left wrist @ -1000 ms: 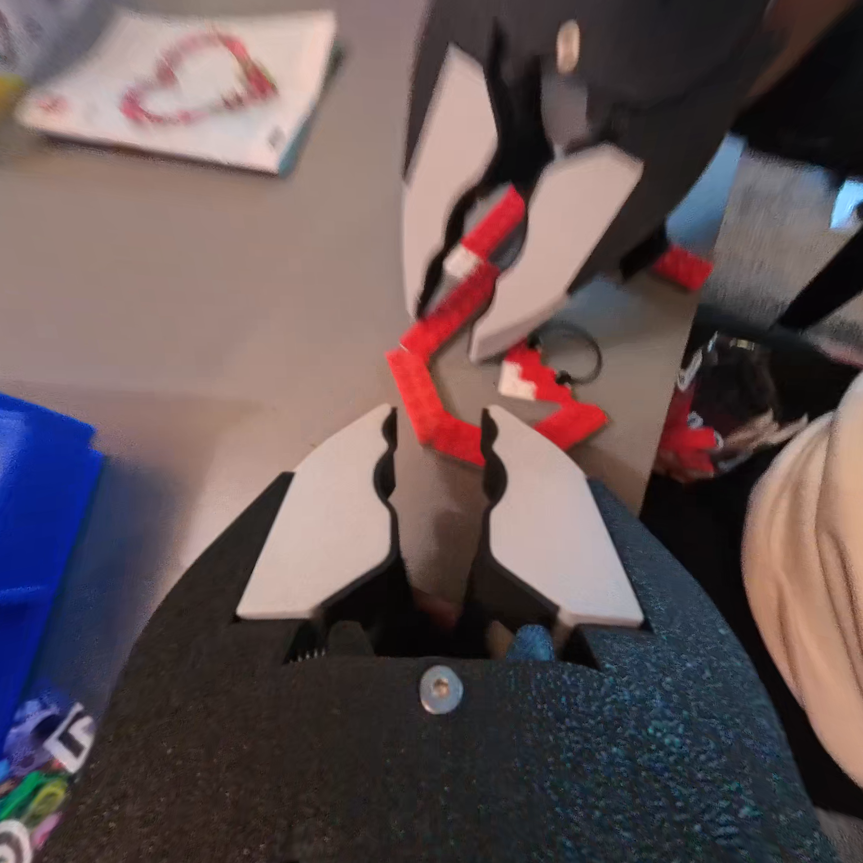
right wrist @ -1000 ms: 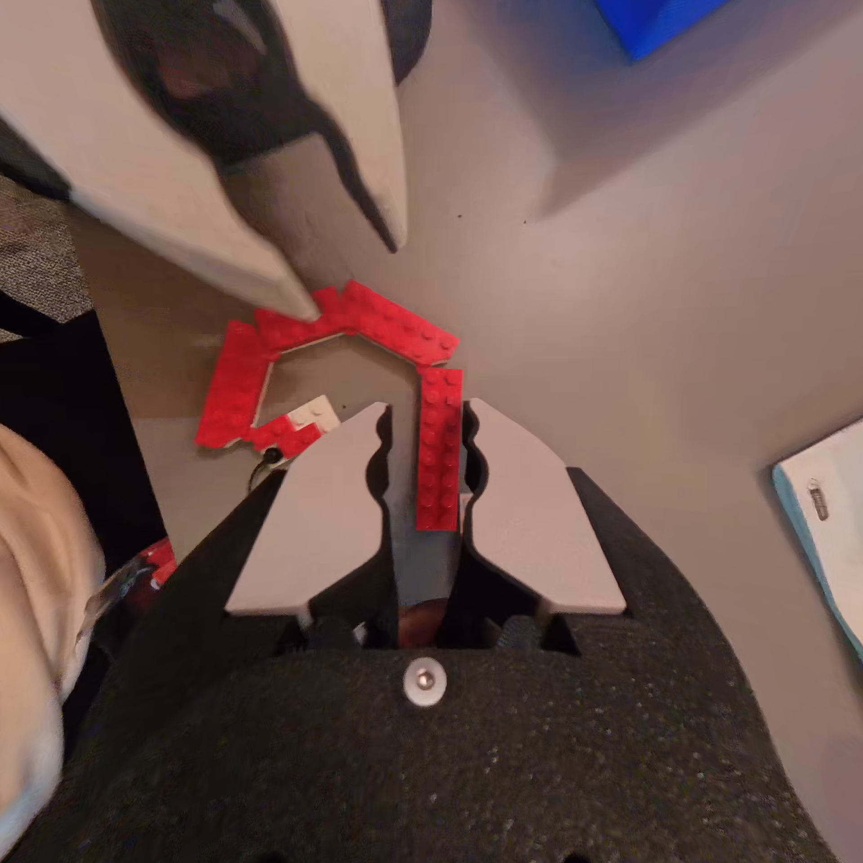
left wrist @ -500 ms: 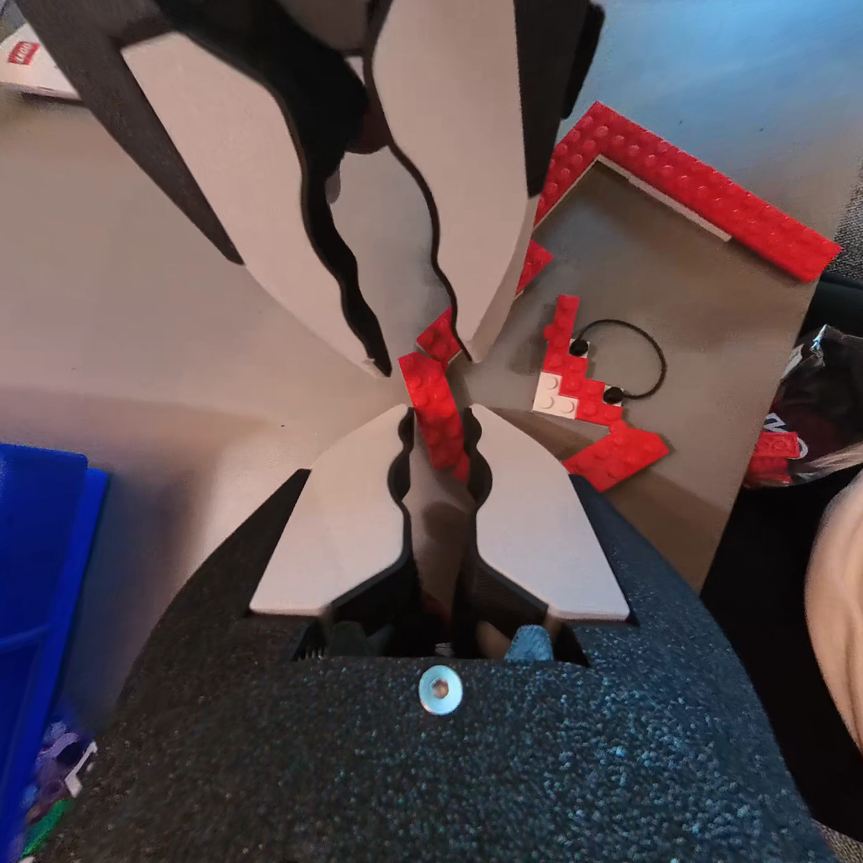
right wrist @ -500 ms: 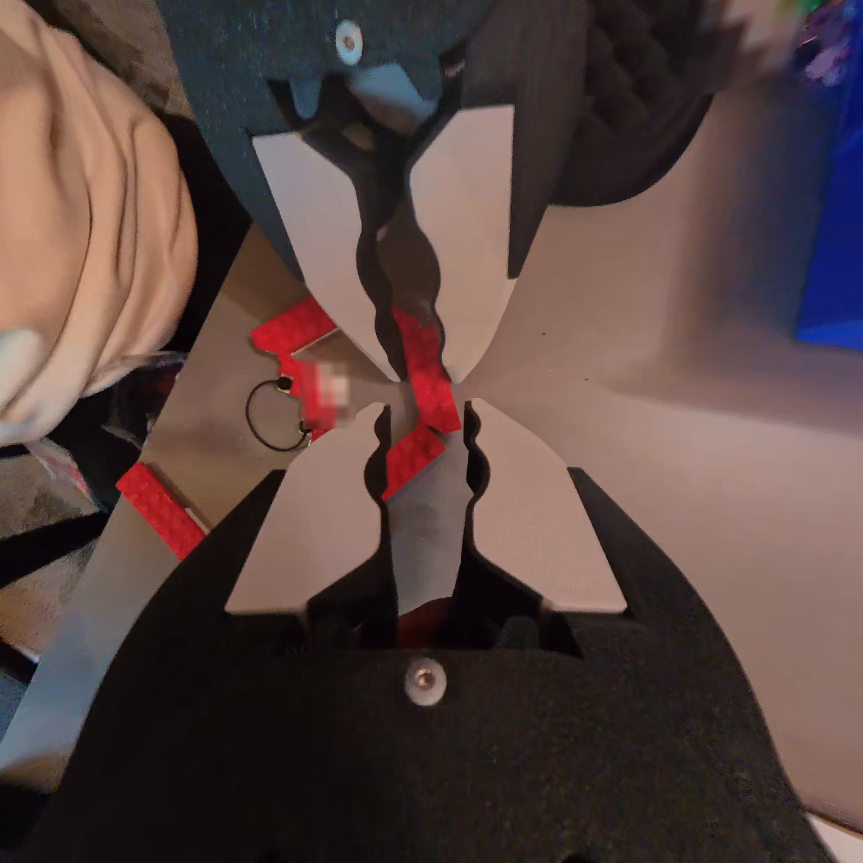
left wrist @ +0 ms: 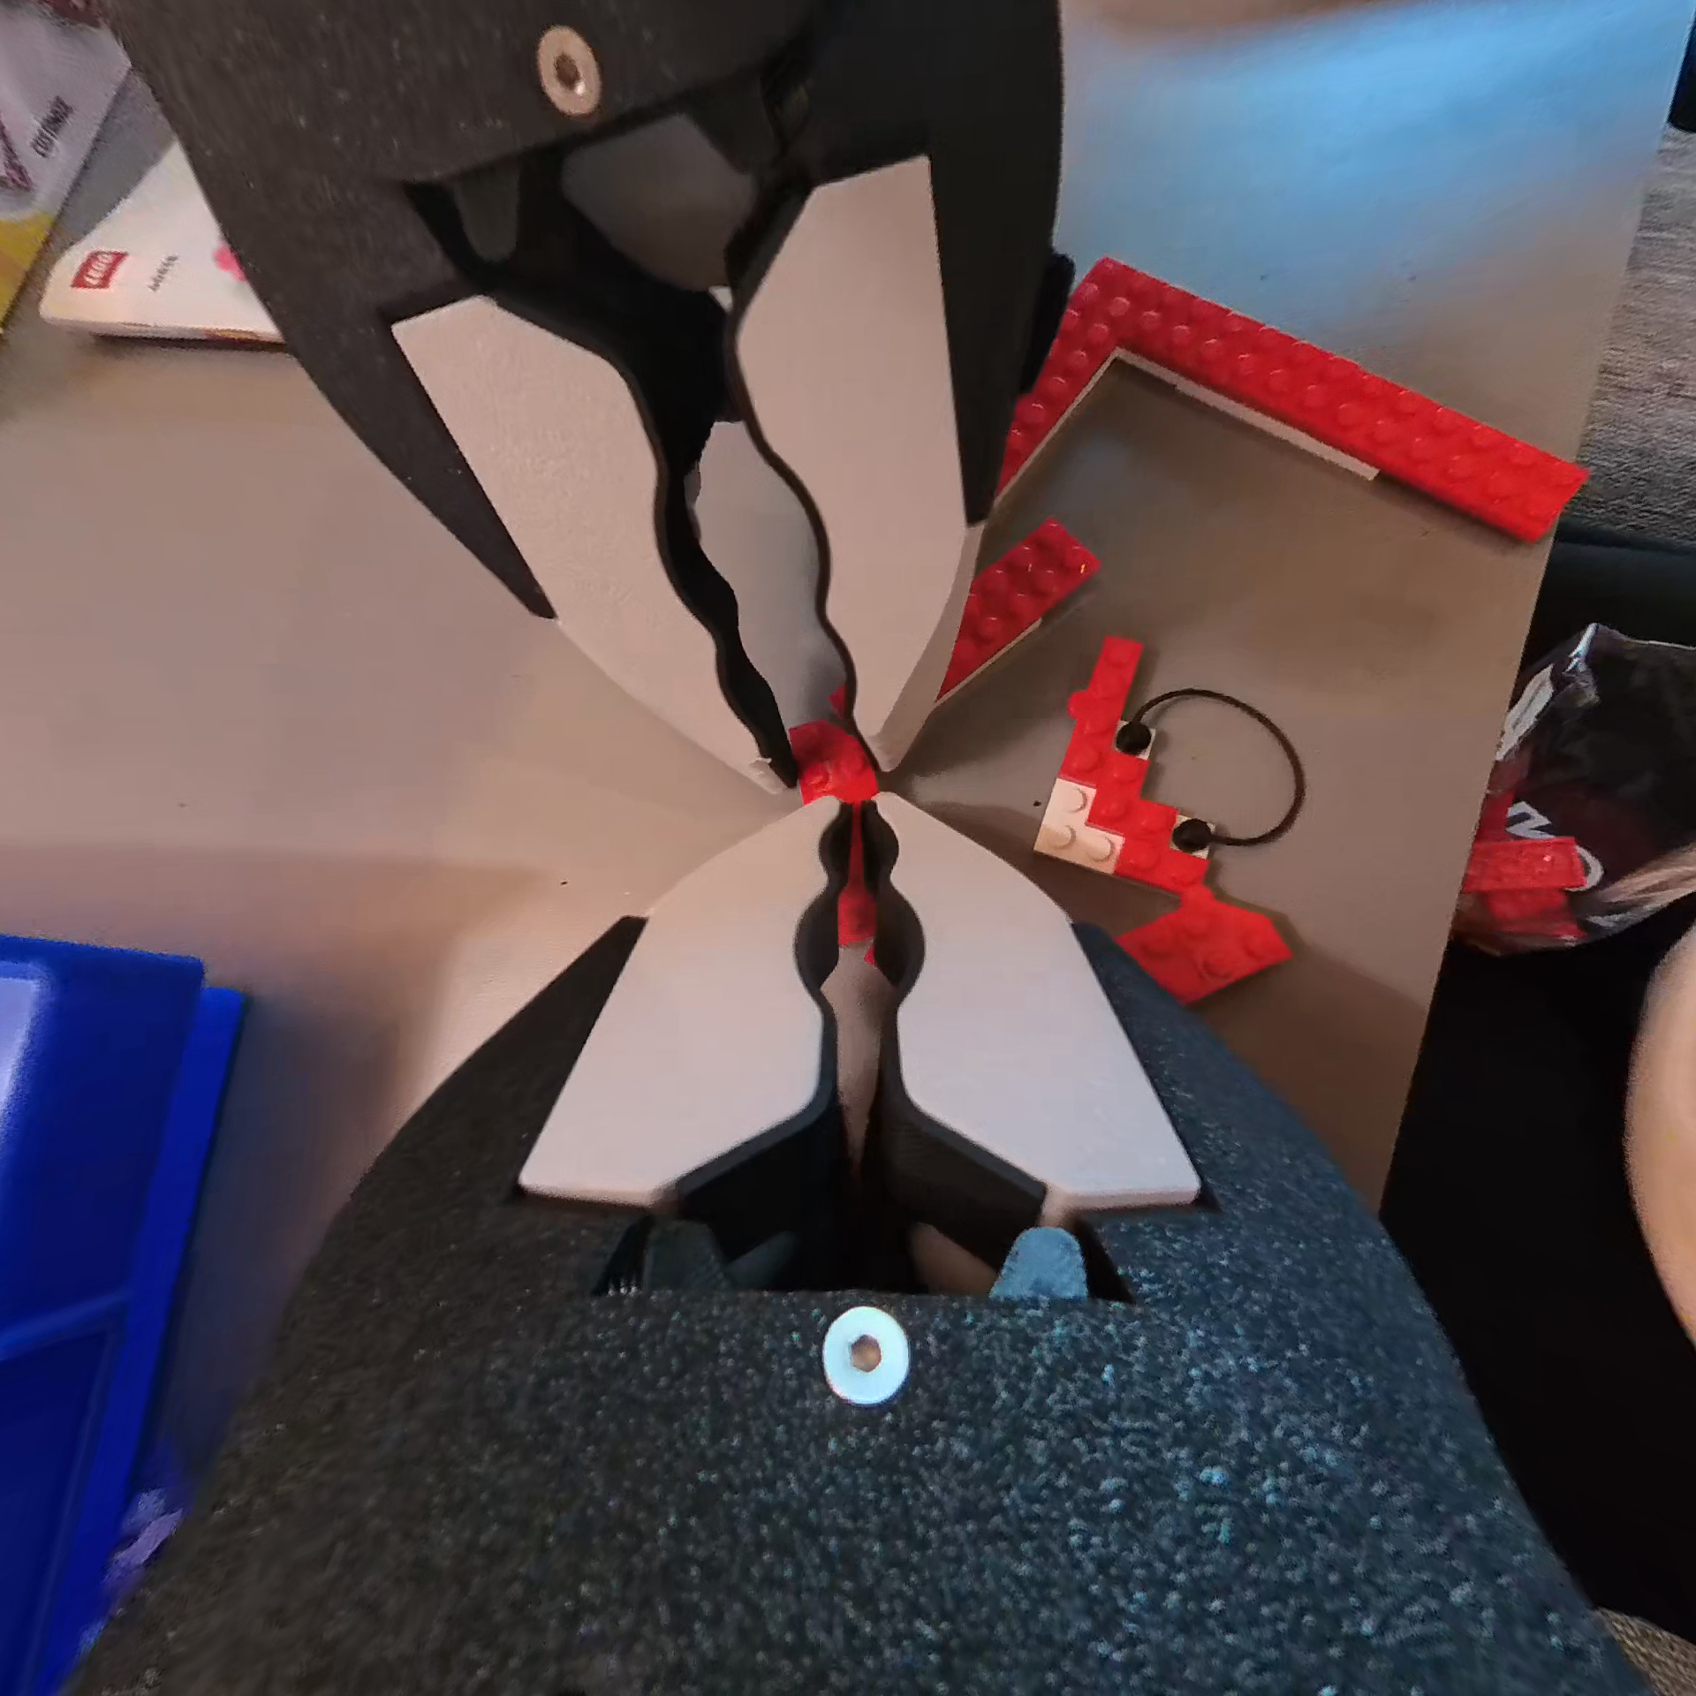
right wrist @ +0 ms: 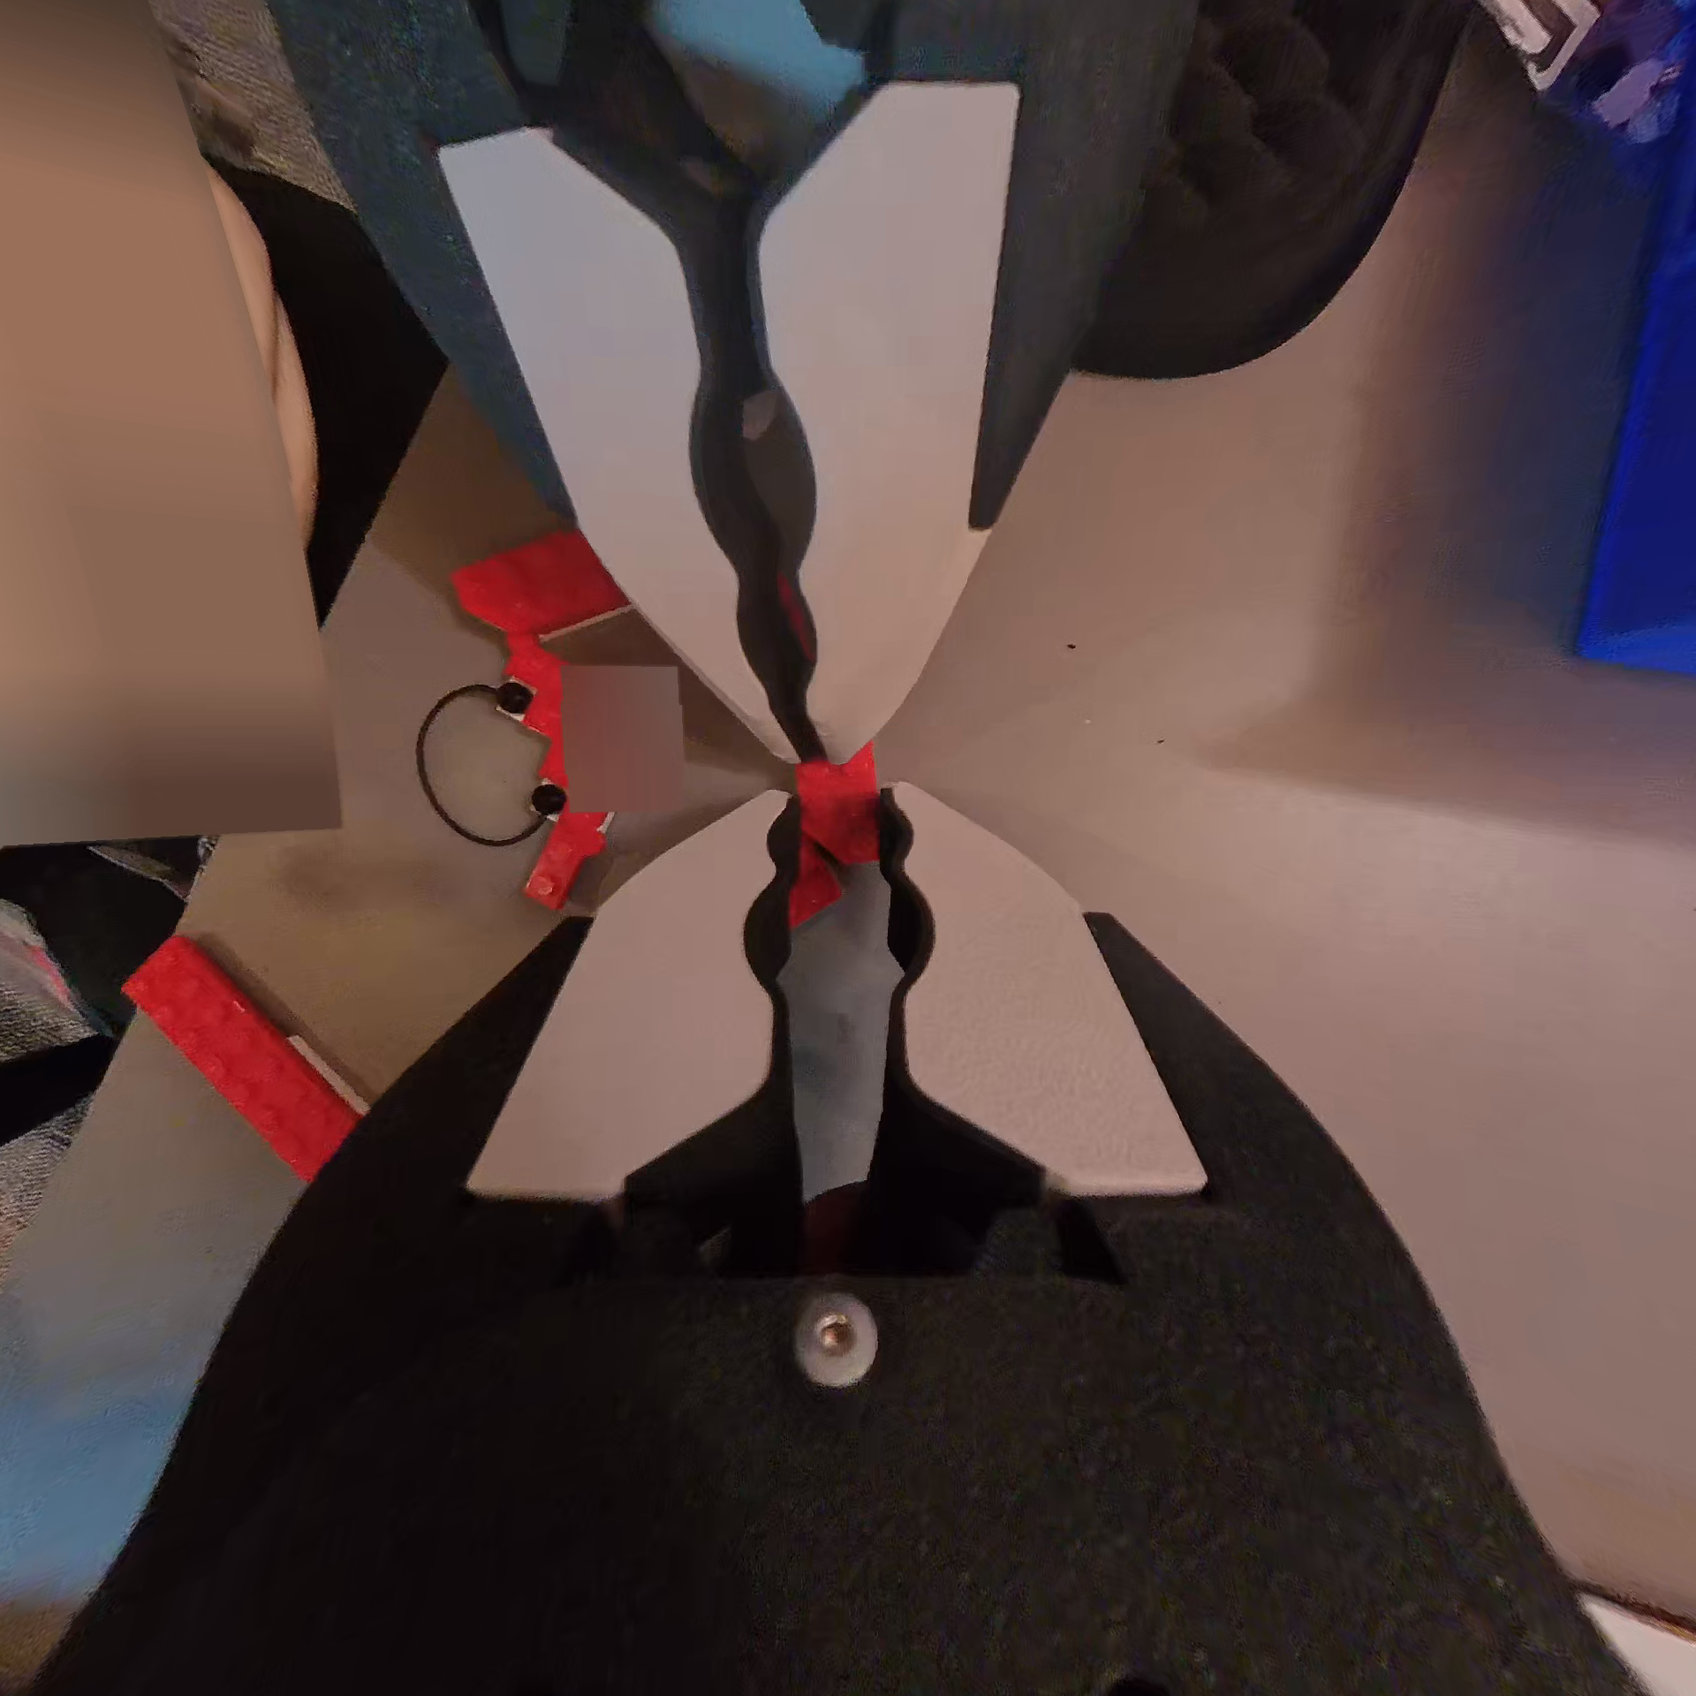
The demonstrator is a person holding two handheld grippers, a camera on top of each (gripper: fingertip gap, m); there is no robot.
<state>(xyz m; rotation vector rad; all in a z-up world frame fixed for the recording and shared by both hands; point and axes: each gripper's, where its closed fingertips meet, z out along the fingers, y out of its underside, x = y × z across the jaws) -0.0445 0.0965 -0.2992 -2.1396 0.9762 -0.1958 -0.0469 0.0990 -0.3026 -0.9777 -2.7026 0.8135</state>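
Note:
My left gripper (left wrist: 855, 809) is shut on the thin edge of a red brick plate (left wrist: 855, 895). My right gripper (right wrist: 837, 797) faces it tip to tip and is shut on a joined red plate (right wrist: 840, 812), which also shows in the left wrist view (left wrist: 831, 771). The two plates meet at an angle between the tips, above the grey table (left wrist: 275, 734). Most of the held piece is hidden by the fingers (left wrist: 716, 1028).
On the table by its right edge lie a long red L-shaped strip (left wrist: 1303, 385), a short red plate (left wrist: 1019, 596), and a stepped red and white piece (left wrist: 1129, 817) with a black cord loop (left wrist: 1285, 762). A blue bin (left wrist: 83, 1193) stands left, a booklet (left wrist: 147, 284) far left.
The grippers have closed in until their tips nearly touch. My left jaws have narrowed onto the plate's edge. The red chain is now bunched between the tips.

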